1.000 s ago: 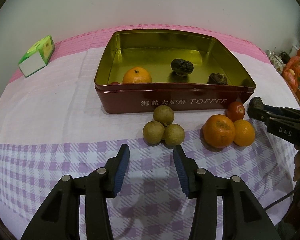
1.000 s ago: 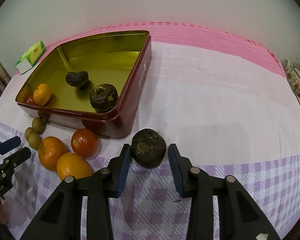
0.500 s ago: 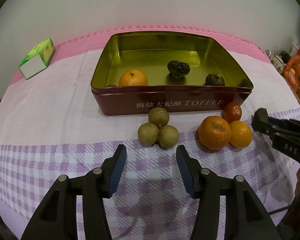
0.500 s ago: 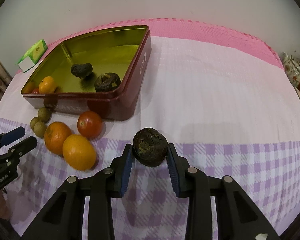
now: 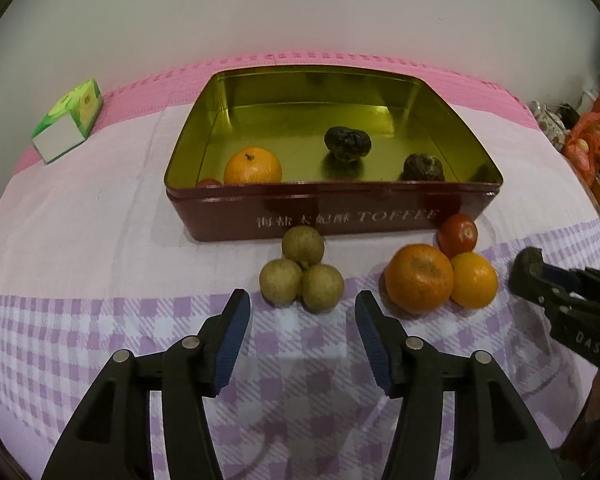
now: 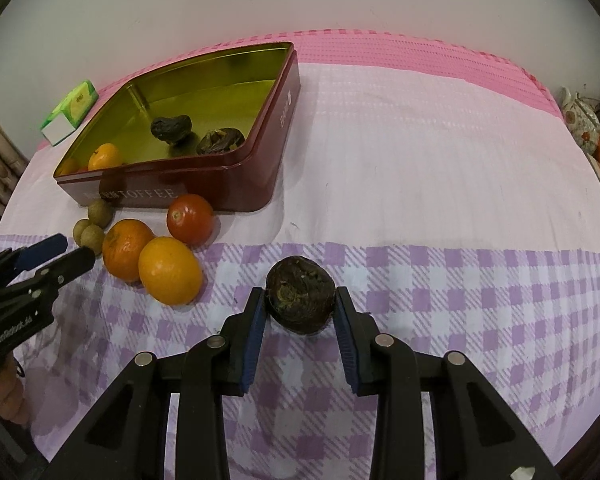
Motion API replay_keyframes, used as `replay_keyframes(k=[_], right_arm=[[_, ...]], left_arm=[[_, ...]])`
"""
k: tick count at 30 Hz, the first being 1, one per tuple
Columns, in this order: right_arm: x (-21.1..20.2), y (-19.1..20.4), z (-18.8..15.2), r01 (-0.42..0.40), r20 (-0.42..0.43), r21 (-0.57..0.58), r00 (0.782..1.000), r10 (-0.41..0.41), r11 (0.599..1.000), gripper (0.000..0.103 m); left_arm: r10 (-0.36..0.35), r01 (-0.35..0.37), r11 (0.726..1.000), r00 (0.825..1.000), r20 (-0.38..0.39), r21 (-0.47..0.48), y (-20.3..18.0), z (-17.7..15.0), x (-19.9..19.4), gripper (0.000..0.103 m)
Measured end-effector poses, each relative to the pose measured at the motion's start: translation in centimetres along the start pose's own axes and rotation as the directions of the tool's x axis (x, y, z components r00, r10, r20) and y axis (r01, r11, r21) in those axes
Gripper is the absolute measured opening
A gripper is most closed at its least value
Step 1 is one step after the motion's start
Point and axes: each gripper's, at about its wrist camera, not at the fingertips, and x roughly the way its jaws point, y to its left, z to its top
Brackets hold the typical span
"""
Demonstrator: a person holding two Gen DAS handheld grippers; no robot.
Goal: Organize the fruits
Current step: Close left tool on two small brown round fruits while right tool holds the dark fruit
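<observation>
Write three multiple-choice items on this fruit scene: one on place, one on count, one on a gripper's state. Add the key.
1. Where is the cluster of round tan-green fruits?
A. inside the tin
B. on the cloth in front of the tin
C. on the green carton

2. How many dark wrinkled fruits lie inside the maroon toffee tin?
A. two
B. four
C. none

3. What is the right gripper doing?
A. standing empty
B. gripping an orange
C. gripping a dark wrinkled fruit

Key: B, they sit before the tin's lettered wall; A, two show on the gold floor; C, both fingers press it.
</observation>
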Motion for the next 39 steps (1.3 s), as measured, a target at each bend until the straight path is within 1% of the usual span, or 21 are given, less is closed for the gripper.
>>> replay_keyframes(k=[7, 15, 18, 19, 20, 26, 39], right_arm=[[0.0, 0.0, 0.0, 0.0, 0.001, 0.0, 1.0, 0.0, 1.0, 0.032], [0.0, 0.0, -0.1, 0.0, 0.002, 0.002, 1.0, 0.0, 1.0, 0.032], [0.0, 0.0, -0.1, -0.001, 0.002, 0.001, 1.0, 0.001, 1.0, 0.032], [0.0, 0.0, -0.1, -0.002, 0.002, 0.003, 1.0, 0.002, 1.0, 0.032], [0.0, 0.0, -0.1, -0.002, 0.002, 0.003, 1.0, 0.002, 1.0, 0.032], [0.0, 0.0, -0.1, -0.003, 0.003, 0.003, 1.0, 0.003, 1.0, 0.032], [0.0, 0.0, -0.1, -0.002, 0.002, 0.002, 1.0, 0.002, 1.0, 0.031]], left_arm=[[0.01, -0.01, 1.0, 1.0, -0.006, -0.009, 0.3, 1.1, 1.2, 0.056], [0.016, -0.016, 1.0, 1.0, -0.027, 0.0, 0.2, 0.9, 2.2, 0.056], [0.015, -0.015, 1.0, 1.0, -0.022, 0.001, 0.2, 0.8, 2.2, 0.054], [0.016, -0.016, 1.0, 1.0, -0.02, 0.003, 0.2, 0.7, 2.2, 0.05], [0.014, -0.014, 1.0, 1.0, -0.019, 0.004, 0.3, 0.7, 2.1, 0.049], [0.001, -0.001, 1.0, 1.0, -0.019, 0.0, 0.5, 0.3, 1.8, 0.048], [-0.001, 0.001, 1.0, 1.0, 0.002, 0.005, 0.6, 0.0, 0.1, 0.048]])
